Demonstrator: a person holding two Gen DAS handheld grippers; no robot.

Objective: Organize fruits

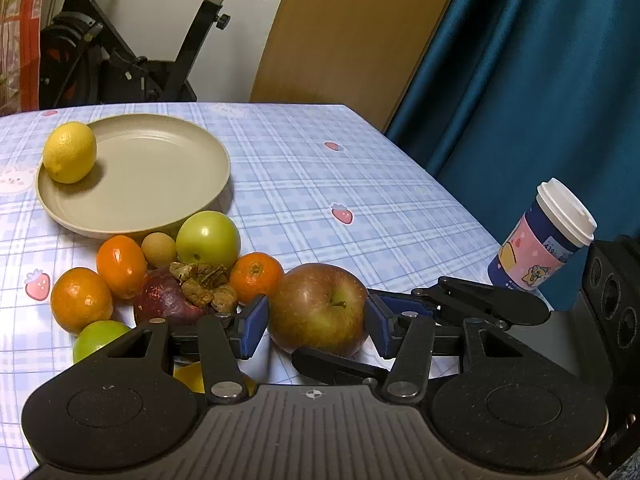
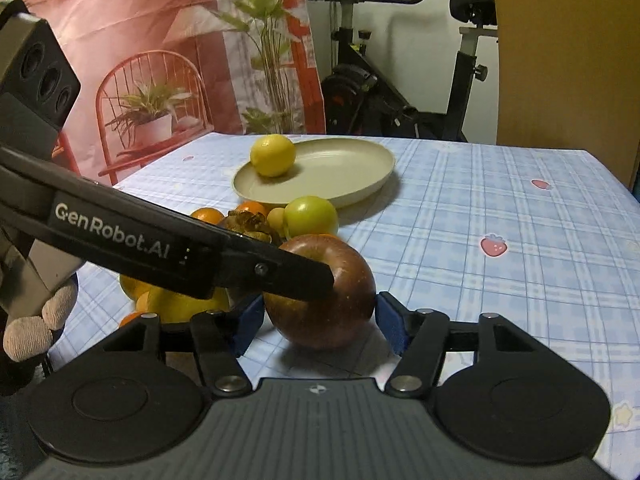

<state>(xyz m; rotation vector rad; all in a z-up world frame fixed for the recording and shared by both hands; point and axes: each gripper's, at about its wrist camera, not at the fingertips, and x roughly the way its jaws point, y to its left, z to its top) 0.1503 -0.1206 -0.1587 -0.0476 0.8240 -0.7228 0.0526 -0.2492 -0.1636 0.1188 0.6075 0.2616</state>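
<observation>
A red-green apple (image 1: 318, 308) sits on the checked tablecloth, between the blue pads of my left gripper (image 1: 316, 326), which are open and close to its sides. The right gripper's black fingers (image 1: 480, 300) reach in around the same apple. In the right wrist view the apple (image 2: 344, 300) lies between the open pads of my right gripper (image 2: 320, 322), and a left finger (image 2: 280, 272) crosses in front of it. A beige plate (image 1: 160, 176) holds a lemon (image 1: 70, 152). Oranges (image 1: 120, 266), a green apple (image 1: 208, 238) and a mangosteen (image 1: 168, 298) cluster beside the red apple.
A paper cup with a white lid (image 1: 548, 236) stands near the table's right edge. A blue curtain (image 1: 540, 80) hangs to the right. An exercise bike (image 2: 400, 92) stands behind the table. The plate also shows in the right wrist view (image 2: 344, 176).
</observation>
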